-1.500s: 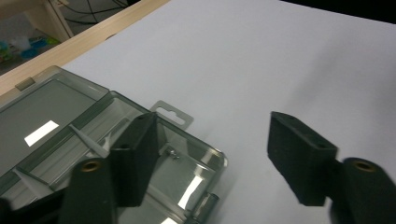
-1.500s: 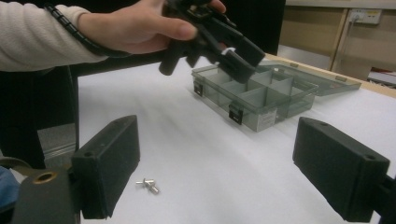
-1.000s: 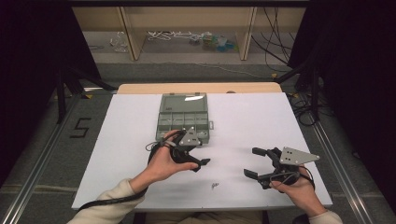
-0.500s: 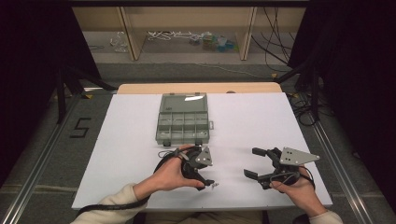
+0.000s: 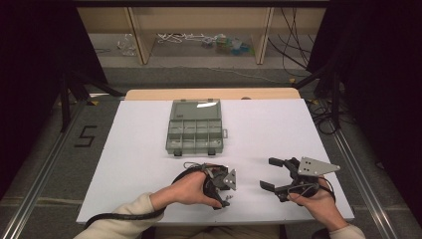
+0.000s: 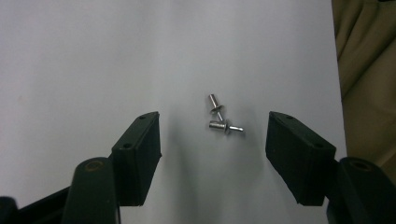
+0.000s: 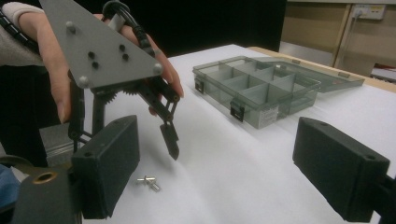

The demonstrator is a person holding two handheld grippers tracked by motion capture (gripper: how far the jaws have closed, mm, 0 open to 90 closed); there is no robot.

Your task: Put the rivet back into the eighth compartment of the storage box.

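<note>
Two small metal rivets point(image 6: 219, 119) lie touching each other on the white table point(image 5: 124, 164) near its front edge. In the high view the rivets point(image 5: 228, 198) sit just under my left gripper point(image 5: 225, 195), which points down at them. My left gripper point(image 6: 214, 120) has just been closing its jaws. The pads stand apart on either side of the rivets and touch neither. My right gripper point(image 5: 267, 173) rests open at the right with nothing in it. The right gripper view shows my right gripper point(image 7: 217, 135) facing the rivets point(image 7: 149, 182) and the left gripper's fingers point(image 7: 170, 140).
A grey clear-plastic compartment box point(image 5: 195, 133) stands open at mid-table, its lid laid back; it appears as the box point(image 7: 254, 91) in the right gripper view. The table's front edge lies close behind the rivets. Shelving and cables sit beyond the far edge.
My left hand has come away from the box toward the front edge and lower, and now hangs over the rivets. The right hand has kept still.
</note>
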